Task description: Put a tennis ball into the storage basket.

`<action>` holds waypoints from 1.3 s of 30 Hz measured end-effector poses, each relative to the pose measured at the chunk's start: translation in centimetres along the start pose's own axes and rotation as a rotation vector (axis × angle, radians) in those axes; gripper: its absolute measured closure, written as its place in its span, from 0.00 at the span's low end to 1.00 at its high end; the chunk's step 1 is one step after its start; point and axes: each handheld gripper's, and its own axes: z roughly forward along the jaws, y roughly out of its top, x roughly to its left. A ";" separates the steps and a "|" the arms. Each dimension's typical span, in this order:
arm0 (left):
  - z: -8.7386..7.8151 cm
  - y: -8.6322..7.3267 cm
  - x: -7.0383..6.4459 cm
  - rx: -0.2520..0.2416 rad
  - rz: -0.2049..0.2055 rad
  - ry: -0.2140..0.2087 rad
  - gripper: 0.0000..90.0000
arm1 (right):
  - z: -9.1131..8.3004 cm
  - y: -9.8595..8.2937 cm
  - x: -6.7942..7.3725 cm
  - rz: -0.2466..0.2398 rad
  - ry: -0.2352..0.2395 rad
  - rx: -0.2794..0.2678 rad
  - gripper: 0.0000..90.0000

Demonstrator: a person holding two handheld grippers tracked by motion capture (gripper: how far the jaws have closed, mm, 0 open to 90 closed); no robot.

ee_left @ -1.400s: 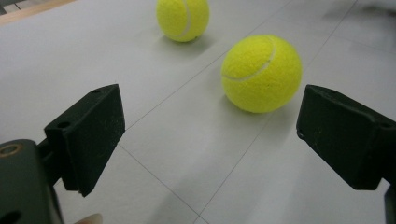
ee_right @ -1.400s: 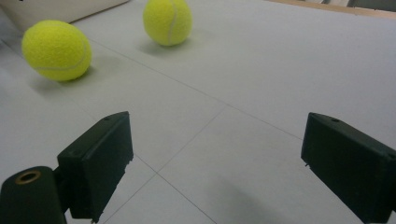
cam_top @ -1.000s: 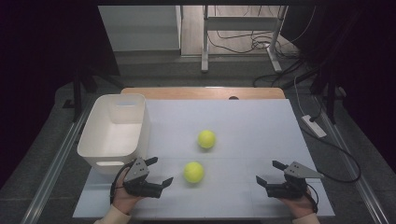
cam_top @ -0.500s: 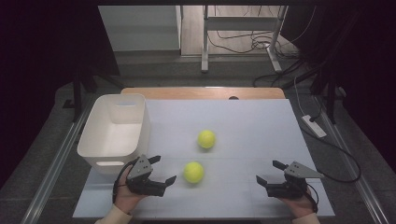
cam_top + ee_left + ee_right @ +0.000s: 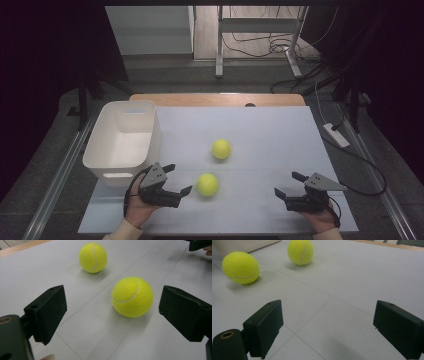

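Two yellow tennis balls lie on the white table top (image 5: 260,125). The near ball (image 5: 207,184) (image 5: 132,296) (image 5: 240,267) sits just right of my left gripper (image 5: 178,178), whose jaws stand open and point at it without touching. The far ball (image 5: 221,149) (image 5: 93,257) (image 5: 300,251) rests a little farther back. A white bin (image 5: 125,137) stands at the left, right behind the left gripper. My right gripper (image 5: 289,184) is open near the front right, with bare table between its jaws.
A wooden strip (image 5: 215,99) runs along the table's far edge. Cables and a power strip (image 5: 336,134) lie on the floor at the right. Metal stand legs (image 5: 219,45) rise beyond the table.
My left gripper has moved slightly right and forward toward the near ball. The balls and the right gripper have stayed put.
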 end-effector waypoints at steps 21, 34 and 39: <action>0.9 1.8 -0.8 0.003 0.015 -0.023 0.10 | 0.0 0.0 0.0 0.009 0.002 -0.002 0.10; 2.1 3.4 -1.4 0.011 0.041 -0.069 0.10 | 0.0 0.0 0.0 0.010 0.002 -0.002 0.10; 2.7 3.8 -1.8 0.019 0.056 -0.083 0.10 | 0.0 0.0 -0.1 0.009 -0.001 0.000 0.10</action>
